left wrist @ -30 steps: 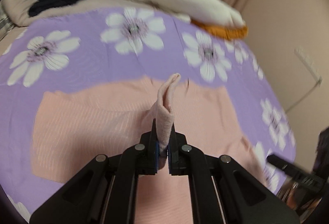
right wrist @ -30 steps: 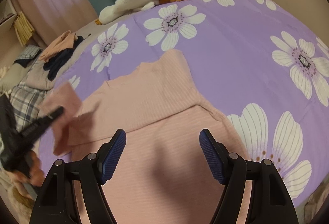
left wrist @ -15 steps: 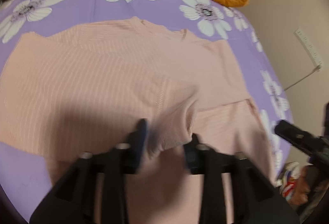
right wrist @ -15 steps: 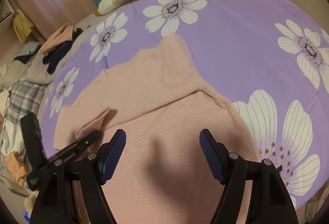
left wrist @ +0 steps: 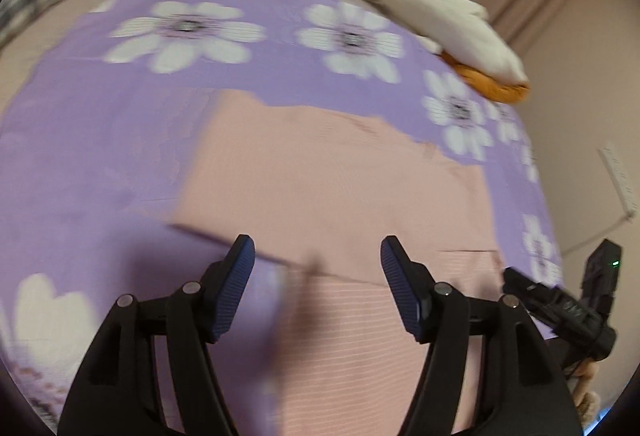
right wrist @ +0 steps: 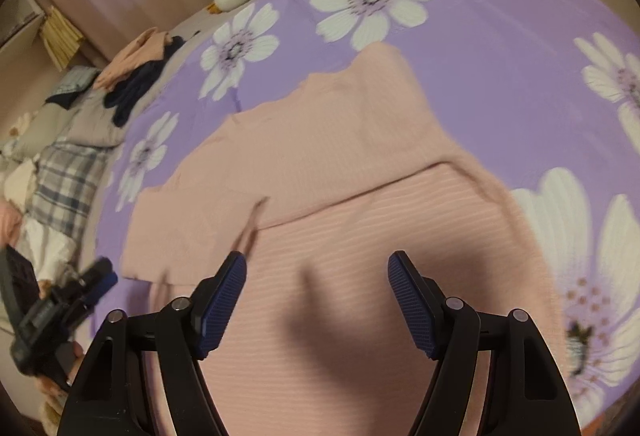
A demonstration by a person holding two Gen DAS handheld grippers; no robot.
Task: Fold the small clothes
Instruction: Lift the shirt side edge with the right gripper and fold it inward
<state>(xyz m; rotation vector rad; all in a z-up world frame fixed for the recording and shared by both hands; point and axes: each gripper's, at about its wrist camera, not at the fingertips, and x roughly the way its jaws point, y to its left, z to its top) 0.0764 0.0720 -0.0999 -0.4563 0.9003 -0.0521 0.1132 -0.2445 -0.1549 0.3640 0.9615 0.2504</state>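
A pink ribbed top (right wrist: 332, 164) lies flat on the bed (right wrist: 500, 48), which has a purple cover with white flowers. Both sleeves are already folded in over the body, so the garment is now a narrow shape; the left sleeve (right wrist: 188, 232) lies across the near left part. I judge that the side folds are done and the fold of the lower part up toward the collar is left.

The left gripper (left wrist: 316, 284) has just been opening; its jaws stand spread, with nothing between them, above the near left edge of the top. The right gripper (right wrist: 316, 300) is also spread and empty, over the near middle of the top.

The right wrist view shows the whole fold of the left sleeve and, far left, a pile of other clothes (right wrist: 136, 76) waiting. The left wrist view is blurred, but it shows the straight left edge of the top and the wall on the right. Both views show a white plush toy (left wrist: 432, 16) at the far side.
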